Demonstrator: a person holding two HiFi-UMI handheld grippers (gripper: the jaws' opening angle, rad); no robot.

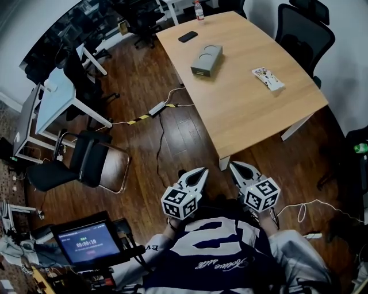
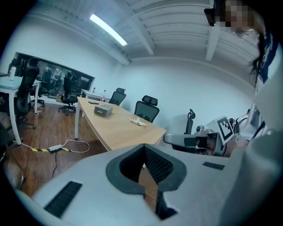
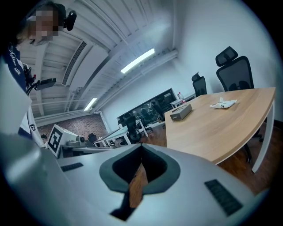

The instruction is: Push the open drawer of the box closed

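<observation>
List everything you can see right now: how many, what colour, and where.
Table: one, light wood, ahead of the person.
Box: one, grey, on the table's far half.
Phone: one, black, beyond the box.
Bottle: one, clear, near the table's far end.
Packet: one, white, table's right side.
Power strip: one, grey, floor left of table.
Chairs: several, black, around the room.
Desk: one, pale blue, far left.
Screen: one, dark, lower left.
Left gripper: one, white, shut, empty, before the person's torso.
Right gripper: one, white, shut, empty, beside it.
</observation>
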